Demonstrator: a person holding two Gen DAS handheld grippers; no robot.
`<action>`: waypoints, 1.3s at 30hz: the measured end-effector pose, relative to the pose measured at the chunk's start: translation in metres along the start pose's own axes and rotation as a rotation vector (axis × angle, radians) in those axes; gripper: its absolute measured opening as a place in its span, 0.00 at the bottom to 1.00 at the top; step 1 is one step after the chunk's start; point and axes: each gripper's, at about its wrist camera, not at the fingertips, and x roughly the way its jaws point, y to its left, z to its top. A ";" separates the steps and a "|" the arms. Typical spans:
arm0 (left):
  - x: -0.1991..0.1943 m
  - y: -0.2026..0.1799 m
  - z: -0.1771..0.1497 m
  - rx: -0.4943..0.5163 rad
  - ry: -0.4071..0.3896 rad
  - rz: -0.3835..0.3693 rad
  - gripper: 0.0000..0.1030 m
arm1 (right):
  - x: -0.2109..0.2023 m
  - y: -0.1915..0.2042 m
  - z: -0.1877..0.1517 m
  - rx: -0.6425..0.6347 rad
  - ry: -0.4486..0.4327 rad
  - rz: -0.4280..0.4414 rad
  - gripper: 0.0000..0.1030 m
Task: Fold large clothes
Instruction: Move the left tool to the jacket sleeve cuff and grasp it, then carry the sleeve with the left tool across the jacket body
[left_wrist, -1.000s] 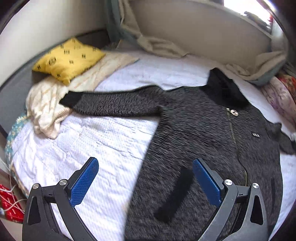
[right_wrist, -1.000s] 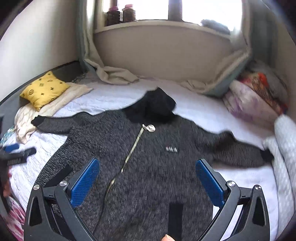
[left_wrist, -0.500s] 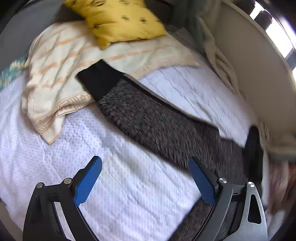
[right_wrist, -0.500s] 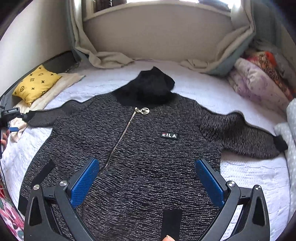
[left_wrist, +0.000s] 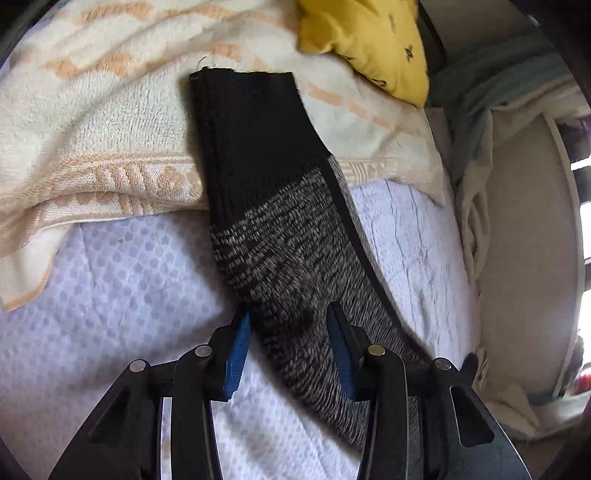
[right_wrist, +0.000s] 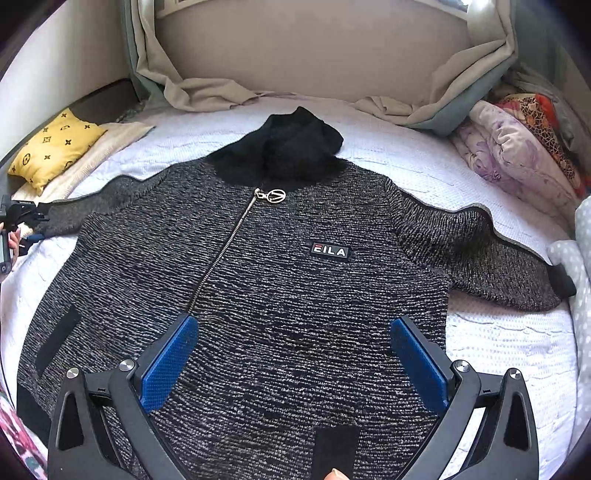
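Observation:
A dark grey knit zip jacket (right_wrist: 280, 280) with a black collar lies spread flat, front up, on the white bed. Its left sleeve (left_wrist: 291, 258) with a black cuff (left_wrist: 251, 136) stretches onto a cream blanket. My left gripper (left_wrist: 288, 343) straddles that sleeve, its blue pads close on either side of the fabric, narrowed but not pressed together. It also shows at the left edge of the right wrist view (right_wrist: 18, 221). My right gripper (right_wrist: 291, 354) is wide open above the jacket's lower front.
A yellow cushion (left_wrist: 373, 40) and cream blanket (left_wrist: 92, 122) lie beyond the left sleeve. Folded quilts (right_wrist: 517, 147) are piled at the right. Curtains (right_wrist: 207, 88) and a wall bound the bed's far side. White bedcover (right_wrist: 498, 332) shows below the right sleeve.
My left gripper moved left along the sleeve toward the cuff and narrowed its jaws around it. My right gripper lowered slightly toward the jacket front.

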 end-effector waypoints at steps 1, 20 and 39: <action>0.002 0.002 0.004 -0.022 -0.010 -0.017 0.44 | 0.002 -0.001 0.000 0.003 0.004 0.001 1.00; -0.012 0.011 0.013 -0.034 -0.141 0.098 0.58 | 0.016 0.011 -0.004 -0.035 0.047 0.013 1.00; -0.021 -0.037 0.001 0.132 -0.160 0.000 0.10 | 0.021 -0.008 0.003 0.041 0.053 0.003 1.00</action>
